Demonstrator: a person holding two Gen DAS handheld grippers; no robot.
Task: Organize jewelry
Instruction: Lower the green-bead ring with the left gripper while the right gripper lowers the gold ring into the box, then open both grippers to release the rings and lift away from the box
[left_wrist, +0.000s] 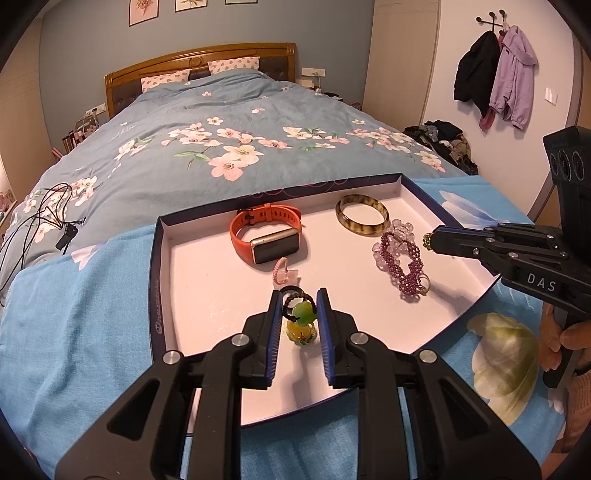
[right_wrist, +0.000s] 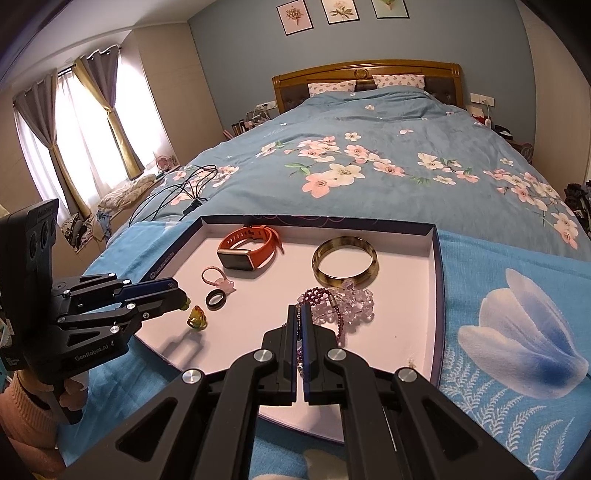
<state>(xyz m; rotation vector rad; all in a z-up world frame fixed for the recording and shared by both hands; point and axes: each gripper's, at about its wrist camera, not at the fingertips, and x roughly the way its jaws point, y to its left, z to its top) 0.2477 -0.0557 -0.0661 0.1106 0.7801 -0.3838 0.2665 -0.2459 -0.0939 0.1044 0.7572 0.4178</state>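
Tray (left_wrist: 162, 280): one, on the bed.
Inside: one orange watch (left_wrist: 266, 232), one bangle (left_wrist: 362, 214), one purple bead bracelet (left_wrist: 402, 264).
My left gripper (left_wrist: 300, 306): clamped on a green bead charm (left_wrist: 303, 312) above the tray's near edge.
My right gripper (right_wrist: 300, 314): pinched shut on the purple bead bracelet's strand.

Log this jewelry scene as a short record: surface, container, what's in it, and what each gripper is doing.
Surface: blue blanket on a bed
Container: shallow tray, white inside
Contents: orange watch, mottled bangle, pink ring, black ring, yellow-green charm, clear bead bracelet, purple bead bracelet
Left gripper: jaws slightly apart near the charm; grip unclear
Right gripper: shut on the purple bead bracelet
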